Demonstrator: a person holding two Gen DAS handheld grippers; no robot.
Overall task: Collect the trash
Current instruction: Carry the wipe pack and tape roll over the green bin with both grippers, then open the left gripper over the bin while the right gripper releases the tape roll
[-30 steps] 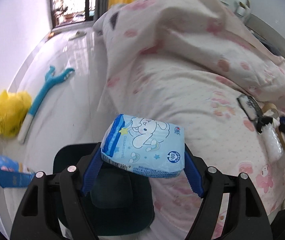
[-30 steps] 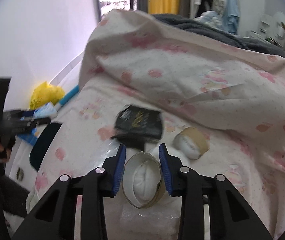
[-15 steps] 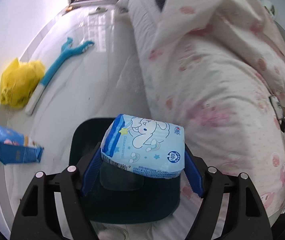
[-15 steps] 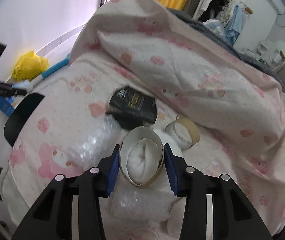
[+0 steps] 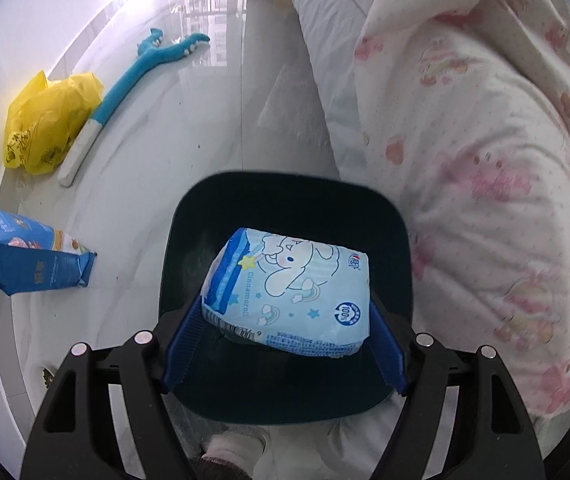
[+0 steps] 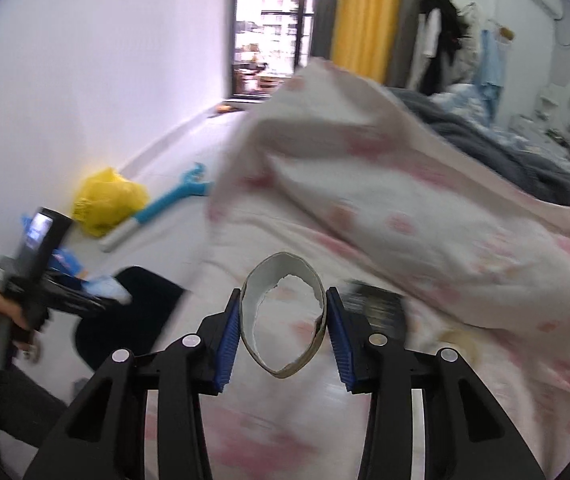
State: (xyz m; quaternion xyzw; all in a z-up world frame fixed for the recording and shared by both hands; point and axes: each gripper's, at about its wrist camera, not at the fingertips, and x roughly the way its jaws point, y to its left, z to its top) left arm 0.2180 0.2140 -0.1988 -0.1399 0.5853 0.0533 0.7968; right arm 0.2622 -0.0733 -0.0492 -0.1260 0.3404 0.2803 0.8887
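My left gripper is shut on a light blue tissue pack with a cartoon print and holds it right above the open dark bin on the floor beside the bed. My right gripper is shut on an empty cardboard tape ring, squeezed to an oval, above the pink-patterned bedding. In the right wrist view the left gripper with the pack hovers over the bin at the left.
On the white floor lie a yellow plastic bag, a blue long-handled toy and a blue snack bag. A black packet and another tape ring lie on the bed. The bed edge runs next to the bin.
My left gripper moved with the tissue pack from over the bed to above the bin. My right gripper lifted the tape ring off the bed; the white wad inside it is gone.
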